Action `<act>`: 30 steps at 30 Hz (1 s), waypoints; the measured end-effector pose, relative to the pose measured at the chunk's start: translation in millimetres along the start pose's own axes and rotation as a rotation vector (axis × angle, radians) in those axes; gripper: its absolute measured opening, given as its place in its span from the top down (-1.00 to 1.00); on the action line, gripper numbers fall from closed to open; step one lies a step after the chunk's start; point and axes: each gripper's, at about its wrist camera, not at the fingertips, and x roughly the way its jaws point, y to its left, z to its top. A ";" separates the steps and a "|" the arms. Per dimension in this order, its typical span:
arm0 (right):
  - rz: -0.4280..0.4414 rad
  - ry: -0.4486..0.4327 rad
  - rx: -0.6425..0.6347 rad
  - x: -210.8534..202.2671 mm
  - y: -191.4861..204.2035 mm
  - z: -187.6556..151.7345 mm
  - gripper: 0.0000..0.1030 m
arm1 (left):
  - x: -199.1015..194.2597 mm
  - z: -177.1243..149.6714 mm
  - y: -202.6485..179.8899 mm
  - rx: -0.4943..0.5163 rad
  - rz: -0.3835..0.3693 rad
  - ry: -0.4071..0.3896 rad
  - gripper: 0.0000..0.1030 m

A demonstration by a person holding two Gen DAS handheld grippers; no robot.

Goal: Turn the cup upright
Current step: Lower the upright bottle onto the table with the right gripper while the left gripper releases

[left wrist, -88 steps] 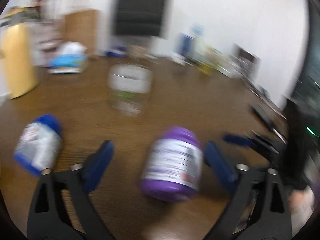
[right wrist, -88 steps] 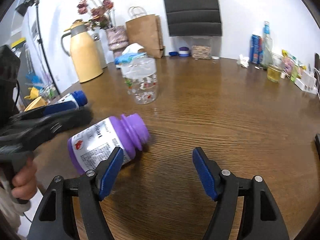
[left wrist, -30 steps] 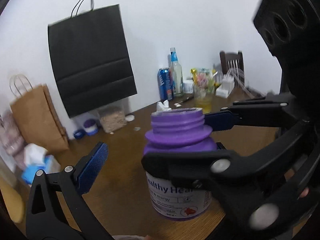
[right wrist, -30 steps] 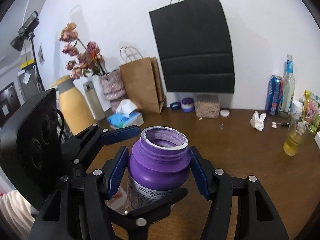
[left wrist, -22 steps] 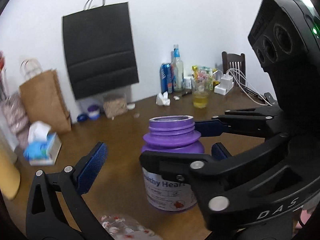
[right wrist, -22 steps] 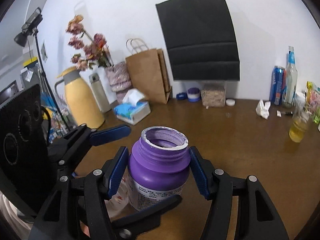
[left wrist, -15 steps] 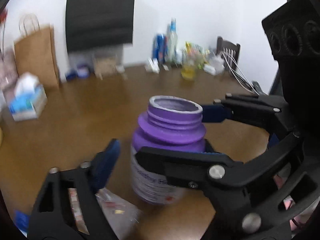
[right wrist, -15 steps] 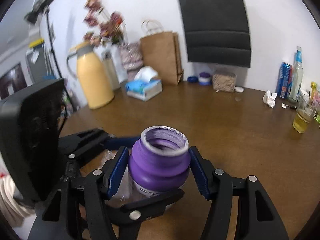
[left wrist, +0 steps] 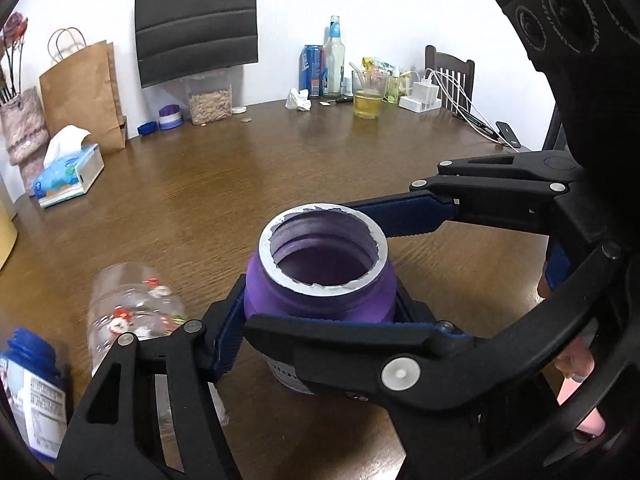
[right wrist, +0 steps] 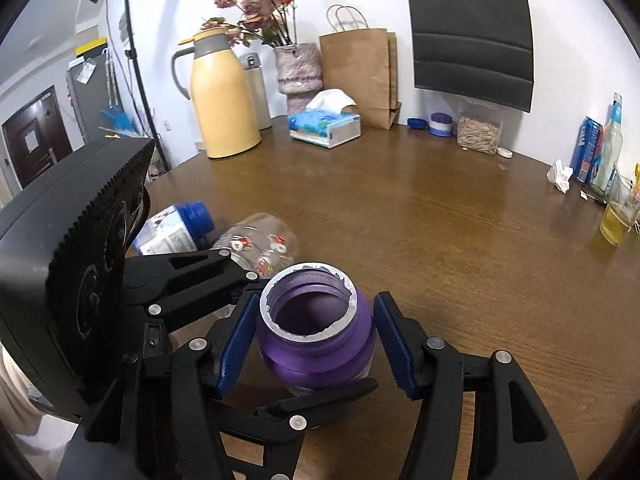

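A purple jar (left wrist: 320, 288) stands upright with its open mouth up, low over the wooden table (left wrist: 224, 208); I cannot tell whether its base touches the wood. My right gripper (right wrist: 316, 340) is shut on its shoulder, blue pads (right wrist: 236, 344) on either side. My left gripper (left wrist: 320, 308) crosses it at right angles, and its left pad (left wrist: 226, 336) presses the jar's side. Its other finger is mostly hidden behind the right gripper. A clear printed cup (left wrist: 132, 312) lies on its side just left of the jar.
A blue-capped bottle (right wrist: 176, 228) lies beside the clear cup (right wrist: 260, 246). At the back stand a yellow thermos (right wrist: 224, 96), a tissue box (right wrist: 324, 126), a brown paper bag (right wrist: 360, 76) and a glass of yellow drink (left wrist: 366, 96). A hand (left wrist: 576, 360) holds the right gripper.
The jar lay on the table 2.9 s ago; the right gripper now holds it upright and has lowered it. The left gripper's fingers have closed in on it. The clear cup now lies sideways.
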 end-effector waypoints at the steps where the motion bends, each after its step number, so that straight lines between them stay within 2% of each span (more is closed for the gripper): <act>1: 0.000 0.000 -0.001 -0.6 0.7 -0.7 -0.25 | -1.0 -1.5 -0.5 0.004 -0.002 -0.002 -0.18; 9: 0.053 -0.004 0.046 -16.5 0.1 -13.9 -0.25 | -9.6 -13.6 -8.7 0.067 0.010 0.014 -0.29; 12: 0.058 -0.006 0.063 -20.4 4.6 -22.0 -0.25 | -17.6 -21.3 -12.4 0.050 0.042 0.018 -0.29; 17: 0.068 -0.005 0.051 -20.5 13.1 -26.9 -0.24 | -28.5 -30.4 -7.8 -0.008 -0.002 0.004 -0.28; 19: 0.068 -0.005 0.053 -20.1 13.0 -26.3 -0.25 | -24.9 -32.3 -2.5 -0.038 -0.016 0.035 -0.17; 21: 0.069 -0.005 0.054 -19.3 13.3 -25.9 -0.25 | -23.7 -32.1 0.4 -0.055 -0.026 0.045 -0.18; 27: 0.069 -0.016 0.073 -20.0 11.4 -25.6 -0.25 | -23.2 -32.4 -2.2 -0.048 -0.017 0.043 -0.19; 28: 0.066 -0.025 0.085 -22.6 9.8 -25.9 -0.25 | -25.2 -32.8 -2.7 -0.047 -0.003 0.039 -0.20; 30: 0.049 -0.065 0.102 -34.6 6.4 -27.5 -0.26 | -31.0 -32.7 -1.5 -0.050 0.037 0.030 -0.50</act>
